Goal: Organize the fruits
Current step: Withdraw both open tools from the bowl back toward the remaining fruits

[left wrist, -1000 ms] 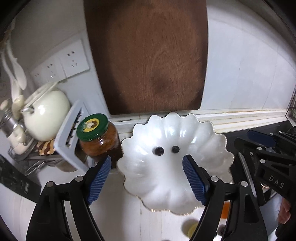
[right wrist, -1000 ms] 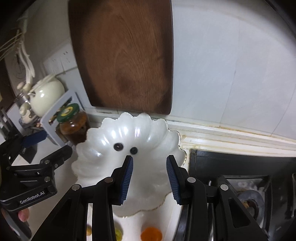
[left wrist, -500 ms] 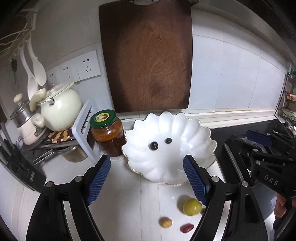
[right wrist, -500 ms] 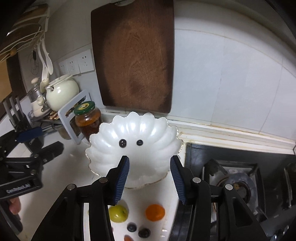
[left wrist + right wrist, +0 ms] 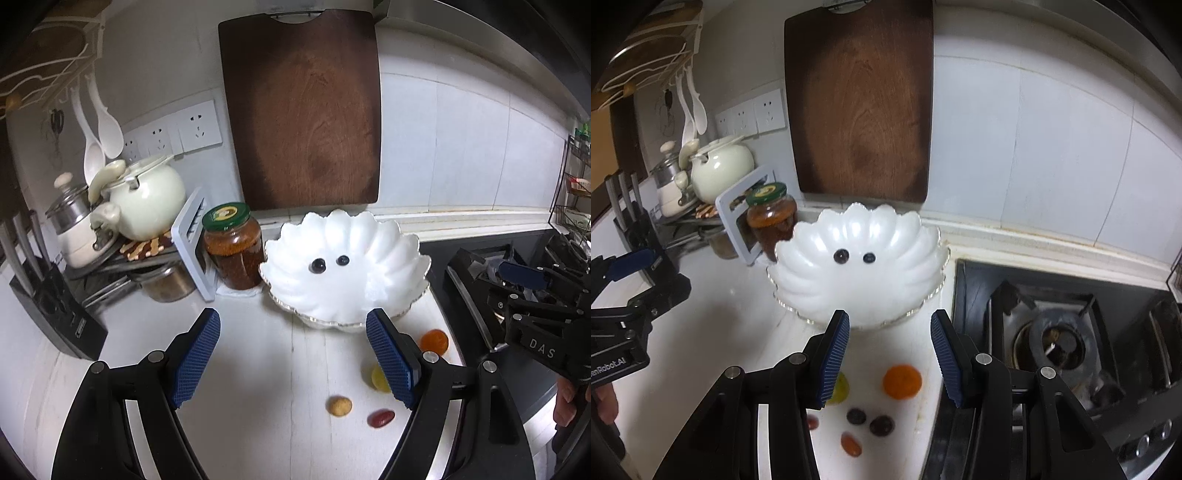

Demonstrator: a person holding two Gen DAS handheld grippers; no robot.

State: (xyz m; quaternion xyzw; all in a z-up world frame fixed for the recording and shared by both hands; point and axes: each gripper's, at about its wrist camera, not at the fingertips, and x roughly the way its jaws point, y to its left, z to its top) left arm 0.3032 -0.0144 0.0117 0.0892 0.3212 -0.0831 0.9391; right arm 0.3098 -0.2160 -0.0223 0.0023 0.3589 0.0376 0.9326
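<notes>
Pulling back from the white scalloped glass bowl point(image 5: 857, 258), both grippers are now higher and further off than a second ago, so the loose fruit on the white countertop point(image 5: 258, 369) has come into view. The left gripper point(image 5: 293, 354) is spread wide and empty, and the right gripper point(image 5: 890, 354) is apart with nothing in it either. Only two dark blueberries point(image 5: 841, 256) sit in the bowl, while the small orange tangerine point(image 5: 902, 381) and yellow-green round fruit point(image 5: 839, 389) wait just in front, so most sorting looks left.
</notes>
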